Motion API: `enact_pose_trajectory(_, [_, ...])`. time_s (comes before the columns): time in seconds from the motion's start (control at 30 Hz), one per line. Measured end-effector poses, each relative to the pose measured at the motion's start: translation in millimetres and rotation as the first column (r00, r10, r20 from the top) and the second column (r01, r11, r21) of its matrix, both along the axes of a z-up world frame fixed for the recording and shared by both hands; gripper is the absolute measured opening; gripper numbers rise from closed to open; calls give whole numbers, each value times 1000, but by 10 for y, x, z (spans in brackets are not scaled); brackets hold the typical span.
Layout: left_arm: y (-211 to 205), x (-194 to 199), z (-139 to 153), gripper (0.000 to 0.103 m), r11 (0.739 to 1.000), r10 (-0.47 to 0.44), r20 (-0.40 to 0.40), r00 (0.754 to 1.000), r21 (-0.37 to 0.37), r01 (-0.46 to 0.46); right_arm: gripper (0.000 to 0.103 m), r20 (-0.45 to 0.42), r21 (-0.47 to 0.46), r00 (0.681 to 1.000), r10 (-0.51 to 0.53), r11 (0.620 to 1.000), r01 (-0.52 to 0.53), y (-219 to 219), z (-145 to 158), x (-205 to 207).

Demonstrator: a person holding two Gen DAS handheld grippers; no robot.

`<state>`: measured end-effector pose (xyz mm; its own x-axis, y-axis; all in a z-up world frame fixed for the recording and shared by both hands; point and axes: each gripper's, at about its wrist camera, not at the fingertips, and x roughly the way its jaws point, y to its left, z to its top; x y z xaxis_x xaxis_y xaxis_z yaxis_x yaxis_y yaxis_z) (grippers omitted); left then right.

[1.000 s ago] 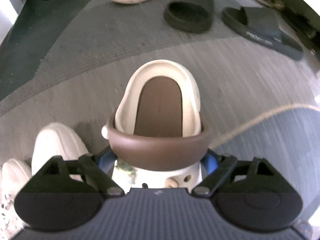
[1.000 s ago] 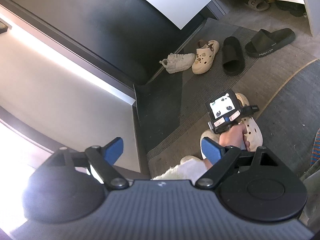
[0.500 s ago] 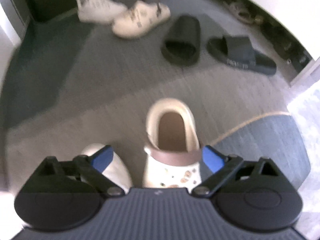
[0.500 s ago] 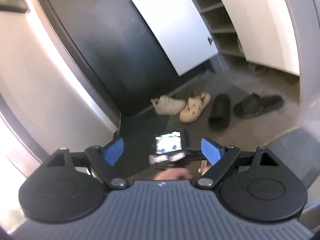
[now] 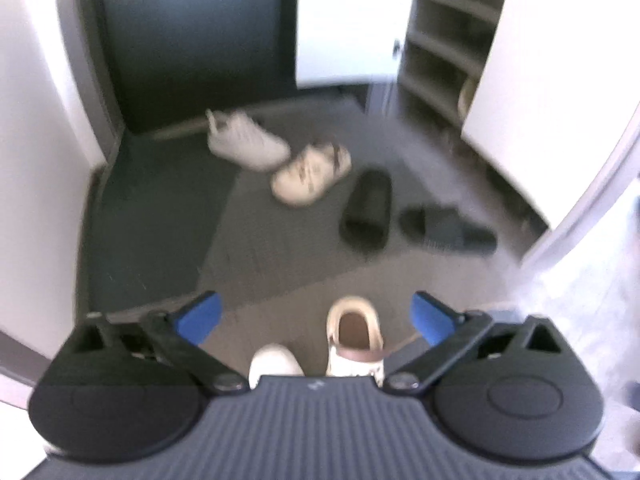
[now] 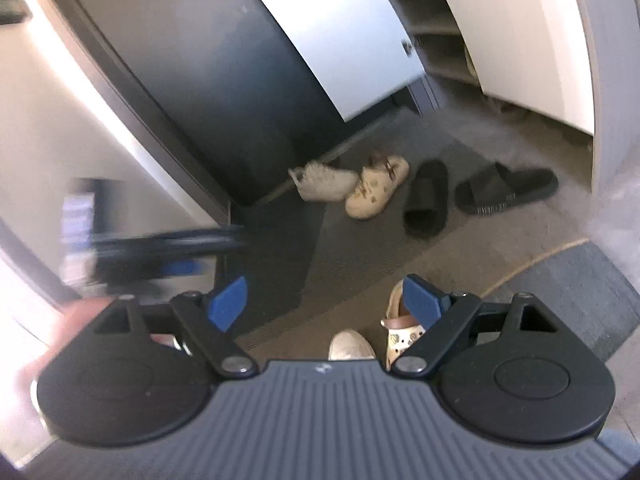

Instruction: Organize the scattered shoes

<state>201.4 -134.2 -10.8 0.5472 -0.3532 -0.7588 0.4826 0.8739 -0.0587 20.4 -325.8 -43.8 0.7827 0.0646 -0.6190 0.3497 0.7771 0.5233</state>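
While both grippers are held high above the entry floor (image 5: pixel 280 272), the scene reads from the open shoe cabinet (image 5: pixel 440 64) at far right, with its shelves exposed, down to the shoes scattered on the dark mat. Four shoes lie in a loose row well ahead: a white sneaker (image 6: pixel 326 185) nearest the dark door, a cream clog (image 6: pixel 376 192) touching or just beside it, then a black slide (image 6: pixel 426 200) and a second black slide (image 6: pixel 506 192) lying crosswise toward the cabinet. Two more sit near the lower edge of both views: a cream clog with a brown strap (image 5: pixel 354 330), heel opening up, its long axis running straight away from the camera, and a white sneaker toe (image 5: pixel 274 360) just beside it on the left.

Left gripper (image 5: pixel 316 316): jaws wide and empty, aimed forward and down, the strapped clog lying below and between its blue pads, well beneath them. Right gripper (image 6: pixel 326 304): jaws likewise wide and empty; the same clog appears under its right pad. A blurred dark shape at left in the right wrist view is probably the other device in motion.

Judged from this layout, the left hand is nearer the far row's sneaker end, the right nearer the slides and cabinet.
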Motion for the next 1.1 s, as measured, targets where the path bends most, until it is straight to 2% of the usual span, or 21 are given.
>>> enact_pose_trajectory(0.03, [58,-47,110,103,1000,4,13,1000,-21,-4,87,-50,-3,998,23,1000,-23,-42,-36,131])
enact_pose_trajectory(0.07, [142,-113,238,103,999,4,26,1000,-54,-3,87,-132,-45,989,71,996,-77,-73,-99,342])
enact_pose_trajectory(0.13, [268,-224,432,103,994,-1,42,999,-109,6,87,-251,-190,953,172,956,-222,-20,-205,680])
enact_pose_trajectory(0.17, [298,-261,473,103,992,-8,42,999,-123,13,87,-288,-250,926,243,915,-317,67,-272,783])
enact_pose_trajectory(0.2, [326,-299,502,103,991,-14,43,999,-134,19,87,-372,-350,851,369,794,-497,214,-404,976])
enact_pose_trajectory(0.23, [382,-345,542,103,989,-19,44,999,-145,25,87,-429,-410,792,434,688,-599,330,-512,1043])
enact_pose_trajectory(0.27, [419,-374,572,103,988,-21,43,999,-151,27,87,-520,-478,692,501,500,-722,497,-698,1122])
enact_pose_trajectory(0.3, [462,-394,595,103,987,-23,38,999,-161,29,87,-588,-495,605,537,352,-794,609,-870,1171])
enact_pose_trajectory(0.4, [701,-452,634,103,970,-39,20,999,-239,43,87,-683,-447,382,622,57,-893,784,-1346,1308])
enact_pose_trajectory(0.47, [879,-470,610,103,971,-14,33,999,-239,22,87,-720,-425,277,636,-89,-901,877,-1658,1369])
enact_pose_trajectory(0.5, [918,-468,585,103,972,-1,41,999,-235,11,87,-736,-418,249,630,-133,-898,911,-1778,1402])
enact_pose_trajectory(0.53, [1015,-453,542,103,976,42,64,997,-218,-27,87,-757,-401,208,619,-189,-896,947,-1956,1454])
enact_pose_trajectory(0.57, [1051,-436,513,103,977,60,72,996,-210,-44,87,-788,-369,150,597,-263,-892,976,-2199,1516])
enact_pose_trajectory(0.63, [1105,-313,388,103,978,129,72,989,-172,-115,87,-833,-318,61,550,-387,-866,988,-2510,1549])
enact_pose_trajectory(0.67, [1110,-259,331,103,978,149,65,987,-159,-137,87,-856,-293,22,517,-448,-845,985,-2667,1569])
enact_pose_trajectory(0.73, [1065,-144,157,103,976,185,35,982,-126,-180,87,-904,-243,-28,426,-568,-786,944,-2989,1621])
enact_pose_trajectory(0.77, [1040,-87,64,103,974,203,11,979,-107,-201,87,-922,-218,-46,385,-612,-760,921,-3143,1663])
enact_pose_trajectory(0.87, [980,46,-139,103,972,216,-70,974,-83,-222,87,-934,-186,-82,348,-668,-721,862,-3377,1805])
enact_pose_trajectory(1.0, [931,94,-203,103,978,192,-77,978,-64,-197,87,-939,-155,-152,308,-775,-612,834,-3574,1815])
enact_pose_trajectory(1.03, [904,99,-205,103,981,186,-61,981,-51,-189,87,-939,-153,-157,306,-781,-606,841,-3621,1831])
enact_pose_trajectory(1.1, [891,93,-208,103,980,194,-45,980,-39,-196,87,-932,-174,-142,335,-753,-635,880,-3690,1886])
